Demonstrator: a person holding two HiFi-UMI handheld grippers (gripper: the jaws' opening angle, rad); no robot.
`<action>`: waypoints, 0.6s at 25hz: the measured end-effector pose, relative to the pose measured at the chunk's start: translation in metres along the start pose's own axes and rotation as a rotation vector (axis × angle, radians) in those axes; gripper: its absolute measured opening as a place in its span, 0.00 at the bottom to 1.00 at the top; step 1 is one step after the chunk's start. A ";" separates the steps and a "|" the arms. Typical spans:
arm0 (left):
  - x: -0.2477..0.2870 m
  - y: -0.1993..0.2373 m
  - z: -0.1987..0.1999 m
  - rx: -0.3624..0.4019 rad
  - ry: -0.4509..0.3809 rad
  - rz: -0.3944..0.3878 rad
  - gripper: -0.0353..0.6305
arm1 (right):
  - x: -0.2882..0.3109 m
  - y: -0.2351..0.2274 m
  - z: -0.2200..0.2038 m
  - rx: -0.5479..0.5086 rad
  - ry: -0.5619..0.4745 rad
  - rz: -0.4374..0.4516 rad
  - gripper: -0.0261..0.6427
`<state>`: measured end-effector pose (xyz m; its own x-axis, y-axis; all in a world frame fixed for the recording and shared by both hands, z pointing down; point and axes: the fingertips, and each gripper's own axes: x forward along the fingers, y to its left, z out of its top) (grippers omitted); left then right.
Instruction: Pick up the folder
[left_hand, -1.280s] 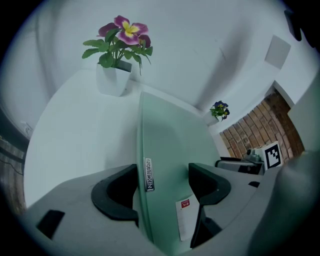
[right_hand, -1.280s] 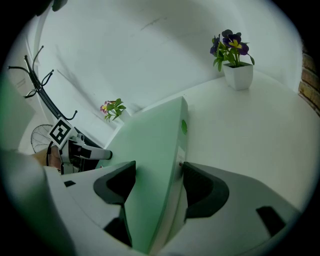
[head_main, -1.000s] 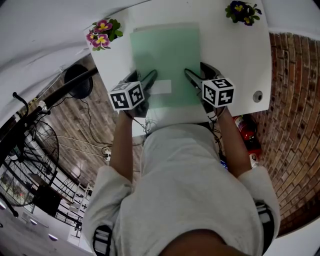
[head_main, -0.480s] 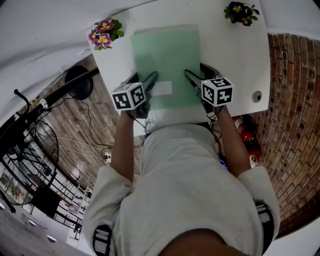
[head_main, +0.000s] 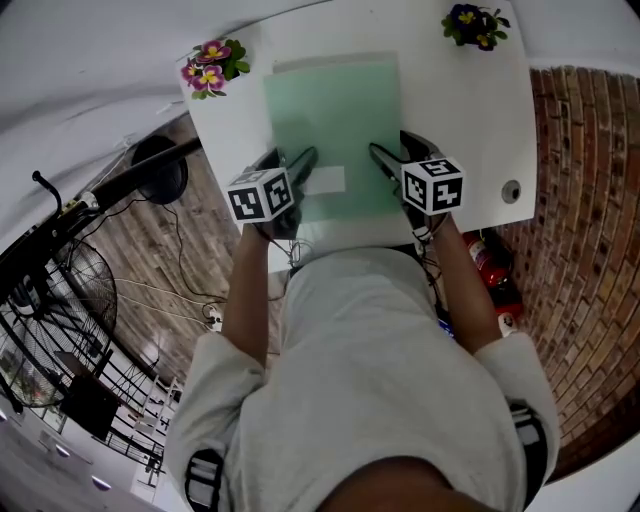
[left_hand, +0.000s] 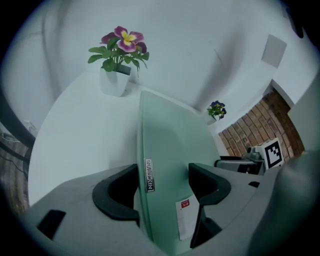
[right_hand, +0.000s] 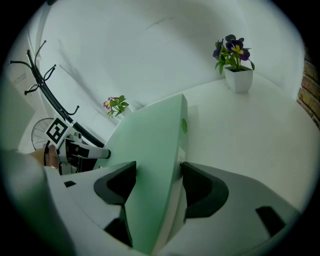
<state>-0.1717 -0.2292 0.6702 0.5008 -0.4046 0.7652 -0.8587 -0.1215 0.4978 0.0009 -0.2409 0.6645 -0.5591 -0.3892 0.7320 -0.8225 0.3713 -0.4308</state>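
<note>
A pale green folder (head_main: 335, 120) lies lengthwise on the white table (head_main: 470, 110), with a white label near its front end. My left gripper (head_main: 300, 158) holds its left edge near the front; in the left gripper view the folder (left_hand: 170, 145) with its labelled spine fills the gap between the dark pads (left_hand: 117, 192), and the gripper (left_hand: 162, 187) is shut on it. My right gripper (head_main: 385, 152) holds the right edge the same way; the folder (right_hand: 150, 145) sits clamped in that gripper (right_hand: 157, 180). Whether the folder is clear of the tabletop I cannot tell.
A pot of pink flowers (head_main: 208, 68) stands at the table's far left corner and a pot of purple flowers (head_main: 478, 22) at the far right. A round cable hole (head_main: 511, 190) is near the right front edge. A brick wall (head_main: 590, 250) and a red extinguisher (head_main: 490, 260) are at the right, a fan (head_main: 60, 330) at the left.
Both grippers keep their hold on the folder's sides. The whole picture has shifted slightly; the folder has hardly moved against the table.
</note>
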 end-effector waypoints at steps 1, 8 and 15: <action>-0.001 -0.001 0.000 0.002 -0.002 0.001 0.54 | -0.001 0.001 0.000 -0.003 -0.003 0.000 0.47; -0.009 -0.008 -0.004 0.012 -0.016 -0.006 0.54 | -0.012 0.006 -0.001 -0.029 -0.027 -0.016 0.47; -0.018 -0.013 -0.009 0.026 -0.033 -0.002 0.54 | -0.022 0.012 -0.003 -0.052 -0.051 -0.031 0.47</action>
<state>-0.1685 -0.2125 0.6537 0.4991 -0.4340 0.7500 -0.8605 -0.1461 0.4881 0.0035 -0.2256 0.6447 -0.5388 -0.4432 0.7164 -0.8339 0.4010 -0.3791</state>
